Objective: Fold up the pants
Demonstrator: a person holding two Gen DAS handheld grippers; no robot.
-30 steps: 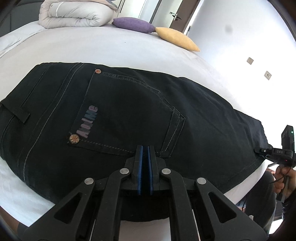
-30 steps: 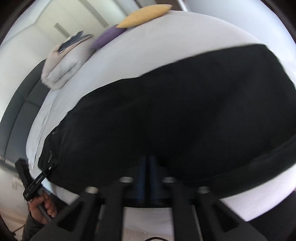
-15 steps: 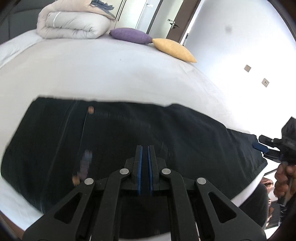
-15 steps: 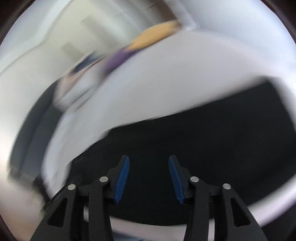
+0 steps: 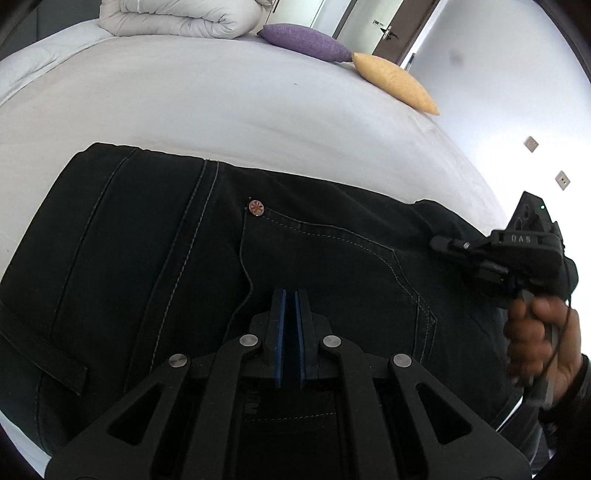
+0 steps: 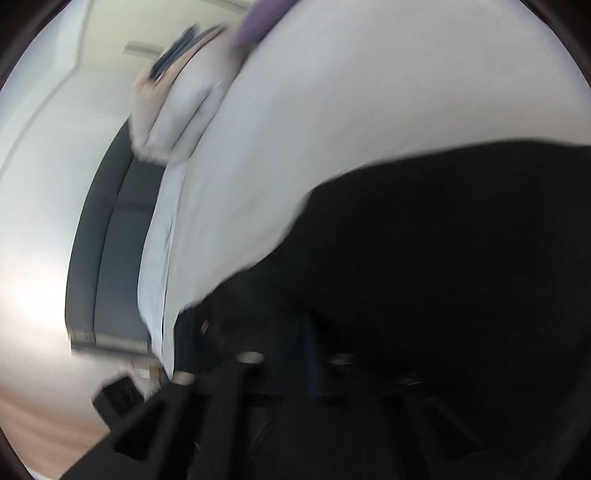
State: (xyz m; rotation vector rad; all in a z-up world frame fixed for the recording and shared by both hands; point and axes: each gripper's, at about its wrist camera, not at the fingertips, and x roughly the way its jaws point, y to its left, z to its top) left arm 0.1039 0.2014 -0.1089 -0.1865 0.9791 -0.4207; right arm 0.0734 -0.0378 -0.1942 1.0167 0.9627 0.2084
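Black pants (image 5: 155, 266) lie flat on the white bed (image 5: 221, 103), back pocket and a rivet up. My left gripper (image 5: 290, 295) is shut just above the pocket area, with no cloth visibly between its blue pads. My right gripper (image 5: 443, 243) shows in the left wrist view at the right, held in a hand over the pants' right part. In the right wrist view the pants (image 6: 443, 258) fill the lower right as a dark blurred mass; the right gripper's (image 6: 310, 332) fingers are smeared by motion and I cannot tell how they stand.
A rolled white duvet (image 5: 177, 16), a purple cushion (image 5: 303, 40) and a yellow cushion (image 5: 395, 83) lie at the far end of the bed. A white wall with sockets stands to the right. A dark headboard (image 6: 107, 251) and wood floor show in the right wrist view.
The right gripper opened half a second ago, then swung left and closer to the left gripper over the pants. The left gripper stayed shut and shifted over the pocket.
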